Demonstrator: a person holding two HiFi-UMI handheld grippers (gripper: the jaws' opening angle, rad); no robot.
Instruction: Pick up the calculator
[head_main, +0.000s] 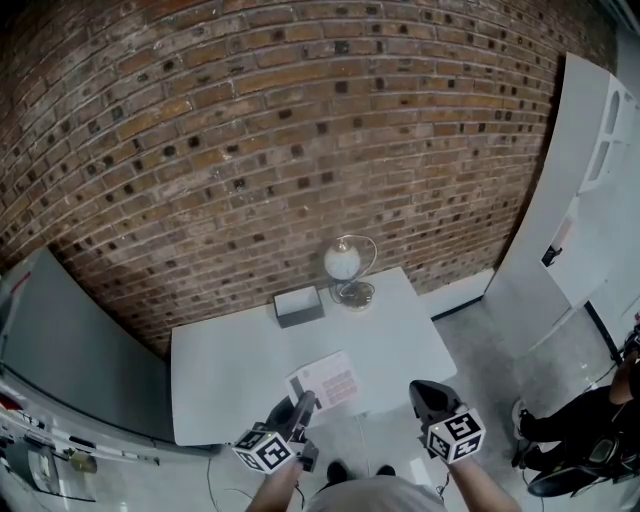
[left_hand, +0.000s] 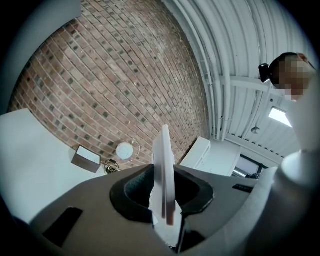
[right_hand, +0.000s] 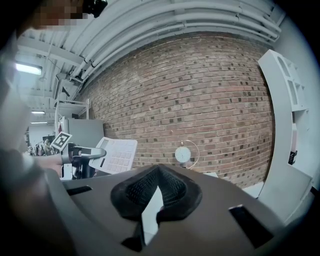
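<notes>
The calculator (head_main: 328, 380) is a flat white slab with pale keys, held up over the front edge of the white table (head_main: 230, 370). My left gripper (head_main: 305, 403) is shut on its near end. In the left gripper view the calculator (left_hand: 164, 170) stands edge-on, upright, clamped between the dark pads of the left gripper (left_hand: 162, 192). From the right gripper view the calculator (right_hand: 116, 155) shows its key face at left, with the left gripper (right_hand: 82, 152) holding it. My right gripper (head_main: 428, 395) hovers off the table's front right corner, shut and empty (right_hand: 157, 192).
A globe lamp (head_main: 345, 265) and a small grey box (head_main: 299, 306) stand at the table's back, by the brick wall. A white shelf unit (head_main: 570, 200) leans at right, a grey panel (head_main: 70, 350) at left. A person in dark clothes (head_main: 600, 420) is at far right.
</notes>
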